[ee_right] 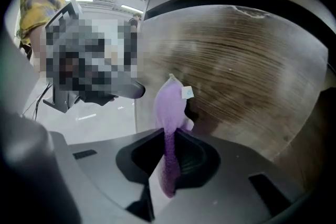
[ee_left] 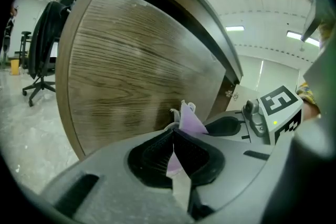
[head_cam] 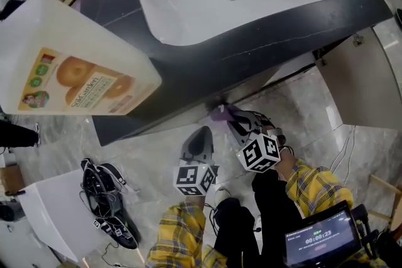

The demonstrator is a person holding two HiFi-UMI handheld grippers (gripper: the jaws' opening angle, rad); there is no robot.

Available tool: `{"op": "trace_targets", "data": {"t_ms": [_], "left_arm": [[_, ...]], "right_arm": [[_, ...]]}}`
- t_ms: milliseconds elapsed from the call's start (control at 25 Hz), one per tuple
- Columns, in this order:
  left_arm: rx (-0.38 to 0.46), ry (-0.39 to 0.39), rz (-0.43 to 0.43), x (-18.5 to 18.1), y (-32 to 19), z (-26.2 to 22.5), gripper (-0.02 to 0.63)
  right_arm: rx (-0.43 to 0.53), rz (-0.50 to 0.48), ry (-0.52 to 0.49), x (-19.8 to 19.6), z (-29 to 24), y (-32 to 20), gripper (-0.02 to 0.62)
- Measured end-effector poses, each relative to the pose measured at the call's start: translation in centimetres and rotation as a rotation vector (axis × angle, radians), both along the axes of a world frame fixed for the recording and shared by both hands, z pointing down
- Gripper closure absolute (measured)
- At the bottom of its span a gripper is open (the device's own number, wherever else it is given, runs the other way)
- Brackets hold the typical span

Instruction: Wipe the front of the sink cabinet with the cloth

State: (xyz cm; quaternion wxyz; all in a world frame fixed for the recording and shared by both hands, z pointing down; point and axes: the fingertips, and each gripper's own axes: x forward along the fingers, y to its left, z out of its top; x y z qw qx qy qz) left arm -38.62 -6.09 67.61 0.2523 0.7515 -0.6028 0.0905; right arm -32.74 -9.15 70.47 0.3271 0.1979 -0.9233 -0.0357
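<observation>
The cabinet front (ee_left: 131, 76) shows brown wood grain, matt and faintly streaked. The cloth (ee_right: 170, 105) is soft purple fabric, probably microfibre. The countertop (head_cam: 264, 41) looks like dark veined stone, the sink (head_cam: 188, 3) smooth glossy white, the floor (head_cam: 151, 154) polished marble-like tile.

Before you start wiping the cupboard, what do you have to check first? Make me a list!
1. Right tool pinches the purple cloth: ok.
2. Left tool is shut, with a bit of the purple cloth between its jaws: ok.
3. Wooden cabinet front is right ahead of both tools: ok.
4. Purple cloth touches the cabinet front: cannot tell.
5. Purple cloth is spread wide for wiping: not ok, it is bunched into a narrow strip.
</observation>
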Motion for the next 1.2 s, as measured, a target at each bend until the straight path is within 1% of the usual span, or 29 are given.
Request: {"op": "trace_targets", "data": {"t_ms": [240,520,720,920,1200], "left_arm": [[-0.003,0.007,0.050,3.7,-2.0,-0.2,0.600],[-0.012,0.011,0.102,7.2,-4.4,-0.2,0.600],[-0.015,0.018,0.129,9.5,-5.9,-0.5,0.598],[-0.029,0.028,0.152,11.5,-6.8,-0.6,0.600],[-0.038,0.037,0.183,14.1,-8.2,-0.2,0.598]], "right_arm": [[-0.013,0.070,0.010,3.8,0.4,-2.3,0.554],[-0.024,0.103,0.008,6.6,0.5,-4.1,0.554],[-0.045,0.133,0.001,8.8,0.6,-5.2,0.554],[-0.073,0.189,-0.001,11.0,0.9,-6.3,0.554],[-0.089,0.231,0.002,13.4,1.7,-7.4,0.554]]}}
